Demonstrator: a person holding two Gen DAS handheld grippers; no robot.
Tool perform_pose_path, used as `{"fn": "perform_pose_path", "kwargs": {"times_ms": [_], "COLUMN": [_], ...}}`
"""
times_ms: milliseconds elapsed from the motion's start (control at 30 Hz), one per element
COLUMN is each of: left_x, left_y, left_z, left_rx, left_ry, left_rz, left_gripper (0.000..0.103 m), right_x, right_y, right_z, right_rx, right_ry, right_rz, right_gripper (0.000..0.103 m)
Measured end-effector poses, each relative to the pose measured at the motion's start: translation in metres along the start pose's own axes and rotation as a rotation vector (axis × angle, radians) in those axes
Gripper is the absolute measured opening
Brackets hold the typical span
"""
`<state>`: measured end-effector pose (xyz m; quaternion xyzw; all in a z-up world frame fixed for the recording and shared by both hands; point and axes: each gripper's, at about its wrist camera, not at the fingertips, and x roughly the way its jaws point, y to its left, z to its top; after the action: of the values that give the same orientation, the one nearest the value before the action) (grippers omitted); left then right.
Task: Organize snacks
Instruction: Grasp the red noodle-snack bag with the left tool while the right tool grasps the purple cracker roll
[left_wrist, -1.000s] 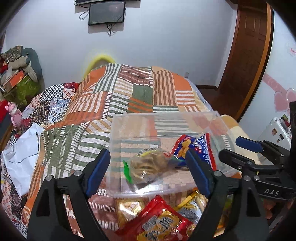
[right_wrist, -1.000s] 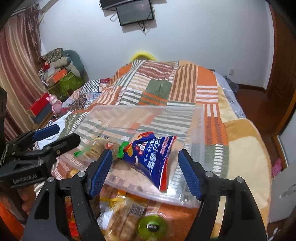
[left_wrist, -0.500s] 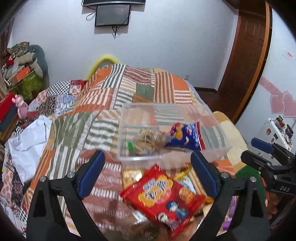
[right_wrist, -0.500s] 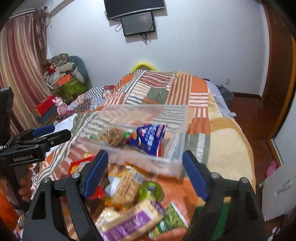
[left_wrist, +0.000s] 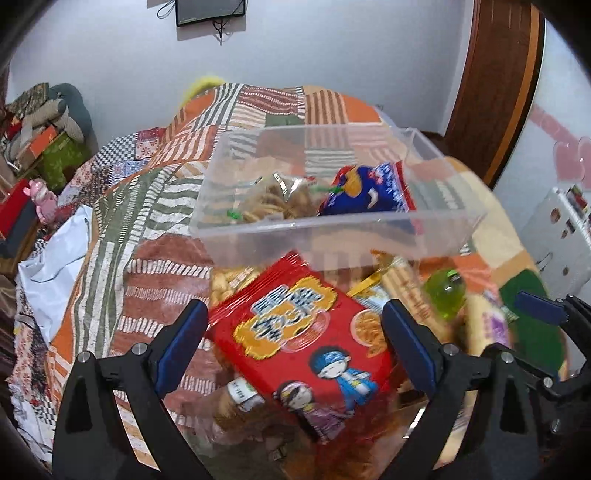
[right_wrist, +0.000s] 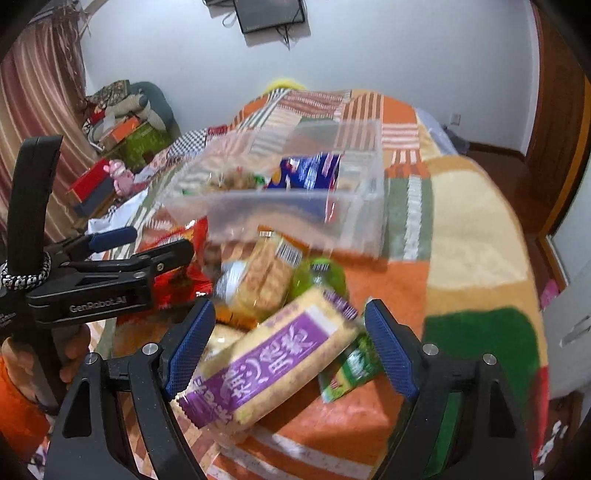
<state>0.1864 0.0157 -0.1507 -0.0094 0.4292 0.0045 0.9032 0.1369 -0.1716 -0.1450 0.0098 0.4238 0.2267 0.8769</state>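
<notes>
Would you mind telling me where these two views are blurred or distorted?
Left wrist view: the red bag is fairly sharp, the snacks to its right smear, and fisheye bends the door frame. Right wrist view: motion blur softens the clear bin and purple pack; the gripper stays crisp.

The left gripper (left_wrist: 293, 341), a black two-finger clamp with blue ribbed pads (left_wrist: 181, 345), is held with its jaws spread wide and nothing between the pads touching them. It points forward and slightly downward. In the right wrist view its body shows from the side at the left edge, gripped by the person's left hand (right_wrist: 70, 354), whose fingers wrap the black handle below an orange sleeve. The right gripper (right_wrist: 288, 345), of the same black build with blue pads (right_wrist: 391, 354), also stands with its jaws wide apart and empty, tilted downward, to the right of the left one.
</notes>
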Motion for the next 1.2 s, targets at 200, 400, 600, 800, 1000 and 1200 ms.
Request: {"fn": "perform_pose_path", "kwargs": {"times_ms": [200, 400, 600, 800, 1000, 1200], "left_x": [-0.002, -0.009, -0.012, 0.003, 0.028, 0.028], "left_y": [0.027, 0.047, 0.034, 0.014, 0.011, 0.014], "left_z": [-0.011, -0.018, -0.012, -0.006, -0.008, -0.011], "left_rx": [-0.043, -0.073, -0.045, -0.003, -0.004, -0.023], "left_ry": [0.016, 0.016, 0.011, 0.048, 0.115, 0.073], "left_rz": [-0.020, -0.020, -0.071, -0.084, -0.068, -0.074], "left_gripper": [0.096, 0.096, 0.096, 0.096, 0.096, 0.093], "right_x": [0.001, -0.008, -0.013, -0.009, -0.003, 0.006], "right_y": [-0.003, -0.014, -0.025, -0.019, -0.011, -0.010], "right_z": [-0.016, -0.025, -0.035, -0.040, -0.047, -0.046], "right_rx": [-0.007, -0.008, -0.002, -0.007, -0.031, -0.051], "right_ry": [0.028, 0.032, 0.044, 0.071, 0.103, 0.110], "right_rz": [-0.013, -0.055, -0.068, -0.036, 0.012, 0.001], "right_gripper": [0.081, 0.081, 0.072, 0.055, 0.045, 0.039]}}
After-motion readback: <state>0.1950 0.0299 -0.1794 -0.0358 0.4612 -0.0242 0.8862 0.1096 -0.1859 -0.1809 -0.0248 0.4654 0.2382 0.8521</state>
